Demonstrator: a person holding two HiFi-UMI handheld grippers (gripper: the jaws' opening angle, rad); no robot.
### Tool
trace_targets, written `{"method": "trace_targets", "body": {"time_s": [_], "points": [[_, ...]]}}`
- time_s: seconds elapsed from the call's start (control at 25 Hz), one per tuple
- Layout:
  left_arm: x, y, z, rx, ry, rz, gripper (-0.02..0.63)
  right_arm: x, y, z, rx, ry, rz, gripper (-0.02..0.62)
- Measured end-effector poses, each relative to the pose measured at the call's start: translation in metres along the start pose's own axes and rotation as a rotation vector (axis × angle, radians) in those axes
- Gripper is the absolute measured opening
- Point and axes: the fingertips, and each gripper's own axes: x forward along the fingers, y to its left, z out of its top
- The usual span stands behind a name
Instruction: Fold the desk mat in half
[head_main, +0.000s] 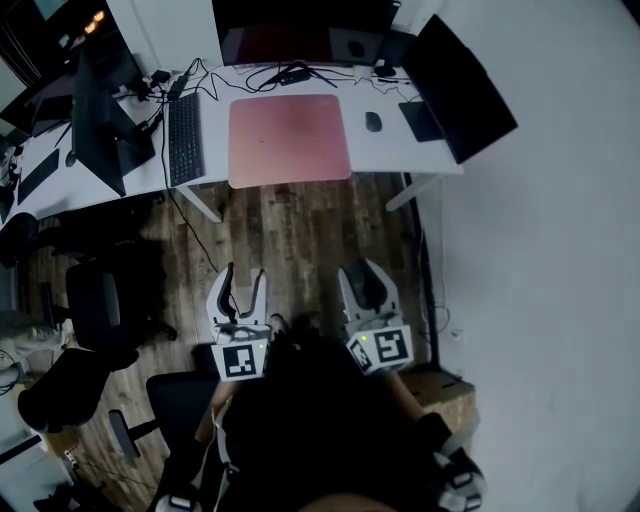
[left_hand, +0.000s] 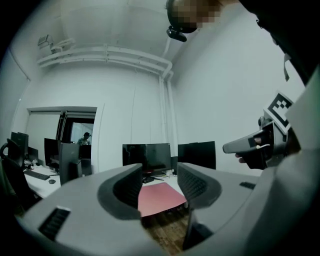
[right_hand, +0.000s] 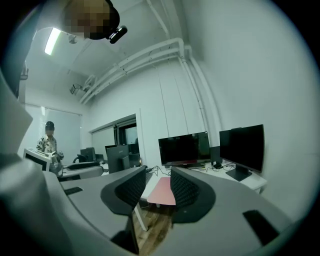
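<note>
A pink desk mat (head_main: 289, 139) lies flat on the white desk (head_main: 385, 150), its front edge at the desk's edge. It also shows far off between the jaws as the mat (left_hand: 159, 197) in the left gripper view and the mat (right_hand: 162, 191) in the right gripper view. My left gripper (head_main: 243, 282) and right gripper (head_main: 366, 277) hang over the wooden floor, well short of the desk. Both are open with nothing between their fingers. The right gripper (left_hand: 260, 142) shows at the right edge of the left gripper view.
A keyboard (head_main: 185, 138) lies left of the mat, a mouse (head_main: 373, 122) to its right. Monitors (head_main: 300, 28) stand at the back and a dark screen (head_main: 455, 85) at the right. Black office chairs (head_main: 95, 300) stand on the floor at the left. A person (right_hand: 49, 141) stands far off.
</note>
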Motion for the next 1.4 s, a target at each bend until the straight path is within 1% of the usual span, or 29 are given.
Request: {"method": "trace_targets", "body": {"time_s": [0.12, 0.28, 0.36, 0.52, 0.64, 0.76, 0.88, 1.08, 1.16, 1.28, 1.4], "points": [[-0.003, 0.005, -0.004, -0.006, 0.007, -0.004, 0.199, 0.002, 0.006, -0.006, 0.013, 0.017, -0.012, 0.132], [-0.005, 0.016, -0.007, -0.017, 0.002, -0.013, 0.199, 0.007, 0.009, -0.015, -0.053, 0.019, -0.026, 0.133], [-0.005, 0.020, -0.009, -0.015, 0.007, -0.026, 0.198, 0.009, 0.013, -0.017, -0.060, 0.027, -0.035, 0.133], [-0.003, 0.028, -0.017, -0.006, 0.008, -0.058, 0.198, 0.015, 0.021, -0.029, -0.046, 0.038, -0.054, 0.133], [-0.001, 0.034, -0.021, -0.010, 0.008, -0.068, 0.198, 0.022, 0.024, -0.037, -0.043, 0.049, -0.057, 0.133], [0.006, 0.039, -0.028, -0.008, 0.030, -0.068, 0.198, 0.036, 0.027, -0.039, -0.001, 0.070, -0.048, 0.133], [0.027, 0.043, -0.037, -0.001, 0.045, -0.073, 0.198, 0.058, 0.020, -0.042, 0.012, 0.091, -0.036, 0.133], [0.075, 0.052, -0.049, 0.038, 0.062, -0.048, 0.198, 0.111, -0.005, -0.045, -0.030, 0.105, 0.011, 0.133], [0.097, 0.052, -0.051, 0.055, 0.074, -0.042, 0.198, 0.132, -0.019, -0.042, -0.049, 0.116, 0.033, 0.133], [0.133, 0.052, -0.057, 0.090, 0.124, -0.039, 0.198, 0.166, -0.044, -0.036, -0.071, 0.139, 0.059, 0.133], [0.169, 0.053, -0.063, 0.125, 0.151, -0.025, 0.198, 0.200, -0.071, -0.036, -0.081, 0.165, 0.080, 0.135]]}}
